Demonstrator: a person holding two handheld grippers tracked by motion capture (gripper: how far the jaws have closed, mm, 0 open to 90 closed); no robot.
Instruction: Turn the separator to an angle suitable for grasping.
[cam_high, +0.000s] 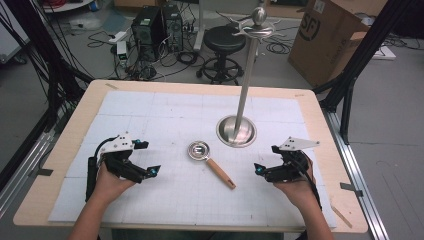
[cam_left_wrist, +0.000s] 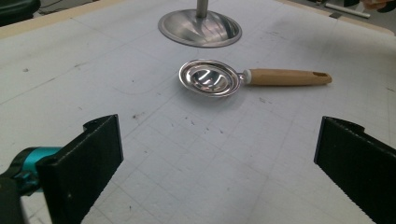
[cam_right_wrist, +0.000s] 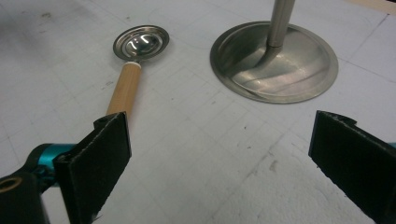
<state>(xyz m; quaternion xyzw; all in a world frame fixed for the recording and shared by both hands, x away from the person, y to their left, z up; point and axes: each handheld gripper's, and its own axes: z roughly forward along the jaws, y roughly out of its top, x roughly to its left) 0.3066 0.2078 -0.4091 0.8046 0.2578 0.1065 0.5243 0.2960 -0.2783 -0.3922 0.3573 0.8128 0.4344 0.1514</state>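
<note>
Resting at the table's left, the left gripper has its jaws wide apart and empty. Mid-table lies the spoon, bowl toward the stand, wooden handle slanting toward the right gripper, likewise open and empty, and probably the nearer one for grasping it.

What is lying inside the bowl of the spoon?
Nothing is seen inside the spoon: its metal bowl only mirrors light. The mat under the bowl is covered, so that spot cannot be seen.
</note>
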